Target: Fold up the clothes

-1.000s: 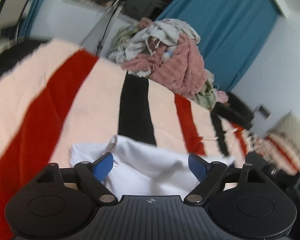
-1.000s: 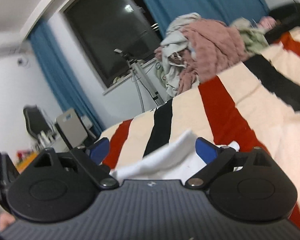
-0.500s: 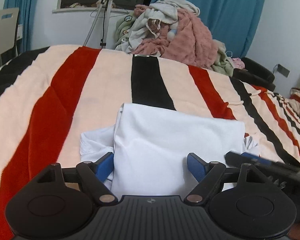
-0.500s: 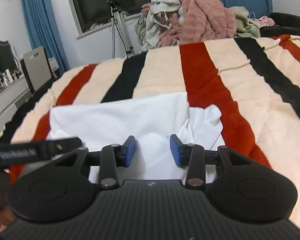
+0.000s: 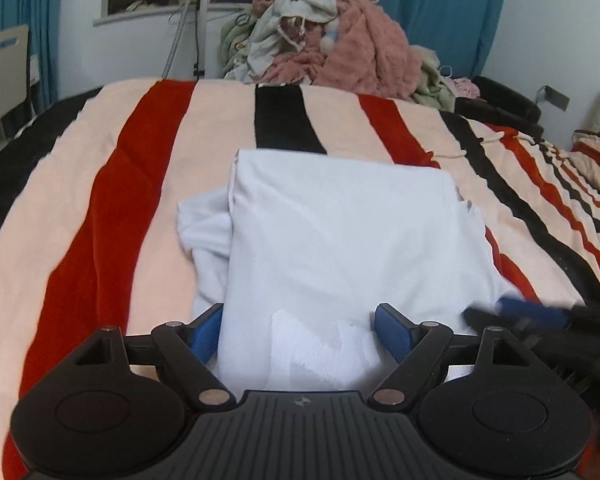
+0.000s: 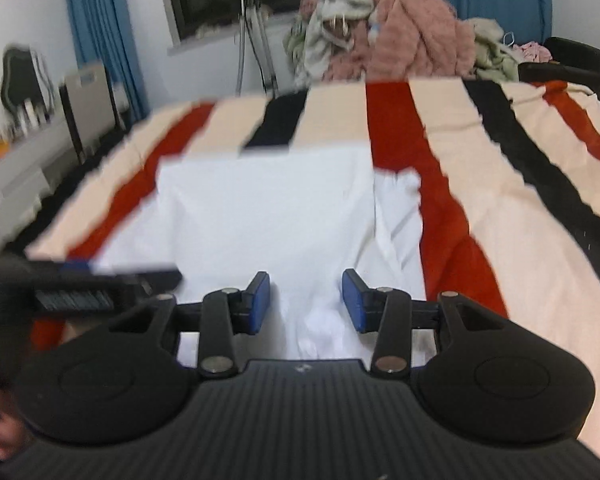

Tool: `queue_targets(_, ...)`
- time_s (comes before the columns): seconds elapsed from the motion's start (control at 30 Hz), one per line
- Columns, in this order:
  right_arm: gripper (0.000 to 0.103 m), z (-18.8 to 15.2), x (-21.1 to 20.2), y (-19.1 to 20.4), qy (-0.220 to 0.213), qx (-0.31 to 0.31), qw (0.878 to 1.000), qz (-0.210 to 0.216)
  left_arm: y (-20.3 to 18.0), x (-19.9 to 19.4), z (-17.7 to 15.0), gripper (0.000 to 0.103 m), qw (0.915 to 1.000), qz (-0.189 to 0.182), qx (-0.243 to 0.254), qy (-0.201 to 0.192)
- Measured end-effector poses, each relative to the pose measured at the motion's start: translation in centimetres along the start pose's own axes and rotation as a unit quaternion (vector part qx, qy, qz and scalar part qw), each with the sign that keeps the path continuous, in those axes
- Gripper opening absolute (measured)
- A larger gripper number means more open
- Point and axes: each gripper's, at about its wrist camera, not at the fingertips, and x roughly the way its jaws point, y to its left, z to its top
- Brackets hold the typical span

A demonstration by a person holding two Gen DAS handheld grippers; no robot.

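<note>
One white garment (image 5: 340, 240) lay on one striped blanket (image 5: 112, 208). Two grippers were present: the left gripper (image 5: 300, 330) and the right gripper (image 6: 306, 300). One heap of clothes (image 5: 332, 40), one tripod (image 5: 198, 20) and one chair (image 5: 6, 68) stood behind the bed.

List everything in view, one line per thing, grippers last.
white garment: one, white, part-folded, middle of the bed
striped blanket: one, cream, red and black, covering the bed
clothes pile: one, pink, grey and green, far edge of the bed
curtains: blue, by the window
tripod: one, metal, behind the bed
chair: one, pale, far left
left gripper: open over the garment's near edge
right gripper: half open, pads clear of the garment
</note>
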Motion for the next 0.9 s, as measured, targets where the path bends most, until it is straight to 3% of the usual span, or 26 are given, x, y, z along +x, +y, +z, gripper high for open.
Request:
queue_targets(0.23,0.043,-0.7,-0.1,1.4,0.01,-0.035,0.999,-0.02,0.8,-1.4,-0.4,0.083,0.9996,-0.006,-0.029,0.002)
queue_targets(0.5,0.044,-0.8,-0.5,1.3,0.01,-0.037,0.999,-0.024,2.8,-6.6,-2.2,0.084,0.9874,-0.065,-0.144,-0.013)
queue_targets(0.6,0.044,-0.8,-0.5,1.3,0.009,-0.034,0.999,-0.025,4.0,-7.4,-3.4,0.084,0.9756,-0.094,-0.198,-0.004)
queue_targets(0.8,0.044,-0.9,-0.7,1.5,0.007,-0.033,0.999,-0.032,5.5,-5.5,-4.7,0.084,0.9437,-0.138,-0.299,0.027)
queue_targets(0.9,0.044,-0.9,-0.7,1.5,0.007,-0.031,0.999,-0.032,6.0,-3.7,-5.0,0.075,0.9233,-0.156,-0.35,0.028)
